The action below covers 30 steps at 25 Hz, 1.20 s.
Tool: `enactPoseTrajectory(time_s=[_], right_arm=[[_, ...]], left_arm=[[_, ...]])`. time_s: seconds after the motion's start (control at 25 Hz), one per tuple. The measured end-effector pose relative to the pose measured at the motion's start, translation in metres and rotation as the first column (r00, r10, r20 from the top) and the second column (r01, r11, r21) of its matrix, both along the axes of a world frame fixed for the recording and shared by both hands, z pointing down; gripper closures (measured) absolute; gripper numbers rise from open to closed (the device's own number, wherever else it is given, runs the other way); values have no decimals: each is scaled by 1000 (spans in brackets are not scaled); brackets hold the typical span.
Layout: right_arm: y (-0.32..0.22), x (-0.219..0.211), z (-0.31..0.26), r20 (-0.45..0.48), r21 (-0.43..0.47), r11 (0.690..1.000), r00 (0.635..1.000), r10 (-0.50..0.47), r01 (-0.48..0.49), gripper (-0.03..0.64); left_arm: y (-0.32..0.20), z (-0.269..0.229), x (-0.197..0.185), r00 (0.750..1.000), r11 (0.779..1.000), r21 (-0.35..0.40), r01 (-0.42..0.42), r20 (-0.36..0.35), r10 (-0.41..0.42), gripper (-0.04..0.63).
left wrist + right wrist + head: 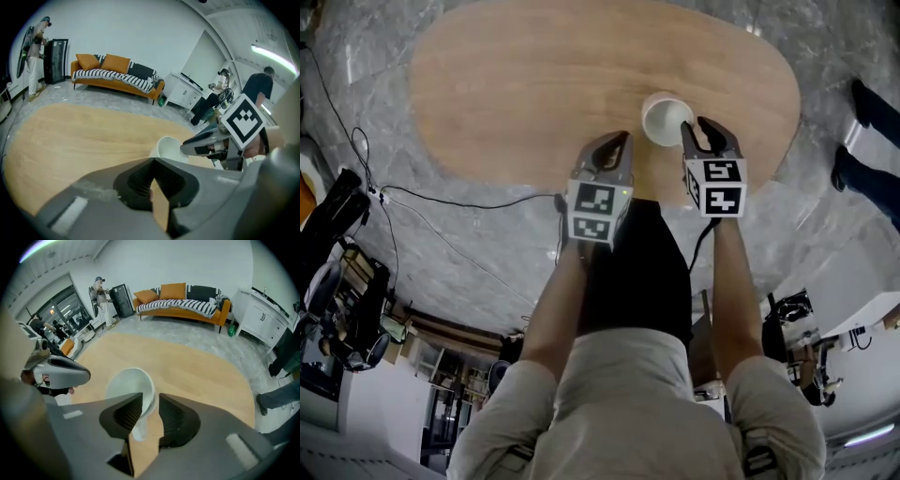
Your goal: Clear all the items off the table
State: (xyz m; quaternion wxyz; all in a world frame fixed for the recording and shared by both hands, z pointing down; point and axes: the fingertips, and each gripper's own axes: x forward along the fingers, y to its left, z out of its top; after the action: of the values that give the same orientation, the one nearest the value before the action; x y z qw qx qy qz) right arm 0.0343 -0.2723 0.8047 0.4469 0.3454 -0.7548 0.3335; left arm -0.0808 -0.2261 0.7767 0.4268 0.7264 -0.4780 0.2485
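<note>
A white paper cup (pixel 666 117) stands near the front right edge of the oval wooden table (pixel 534 75). My right gripper (pixel 701 127) is at the cup's right side. In the right gripper view the cup (pixel 129 385) has its near wall between the jaws of my right gripper (pixel 150 397), which stand open with a gap to the right pad. My left gripper (pixel 619 141) hovers just left of the cup, shut on nothing. In the left gripper view its pads (pixel 140 176) meet, and the cup (pixel 168 146) shows just beyond them.
Grey marble floor surrounds the table, with black cables (pixel 441 202) on it to the left. A person's shoes (pixel 862 103) are by the table's right side. An orange sofa (pixel 117 75) and white cabinets (pixel 262 315) line the far wall.
</note>
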Motion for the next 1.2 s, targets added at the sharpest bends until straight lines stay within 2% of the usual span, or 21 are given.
enactPoseTrajectory(time_s=[0.48,0.68,0.8,1.2], right_arm=[[-4,-4,31,-49,-72,997,999,-11,7,510],[-6,-11,32,-89,-57,997,994,-58,53,563],[-4,-13,30,-109,-47,993,987,-115,110,568],[0,-11,10,-109,-11,992,986,-126,125,566]], left_arm=[[8,5,-1,1000,1000,-28,12,-8,-13,575],[10,1,-7,1000,999,-28,19,-11,-20,575],[10,-3,-9,1000,999,-23,26,-11,-26,575],[16,-15,-12,999,999,-7,35,-6,-35,575]])
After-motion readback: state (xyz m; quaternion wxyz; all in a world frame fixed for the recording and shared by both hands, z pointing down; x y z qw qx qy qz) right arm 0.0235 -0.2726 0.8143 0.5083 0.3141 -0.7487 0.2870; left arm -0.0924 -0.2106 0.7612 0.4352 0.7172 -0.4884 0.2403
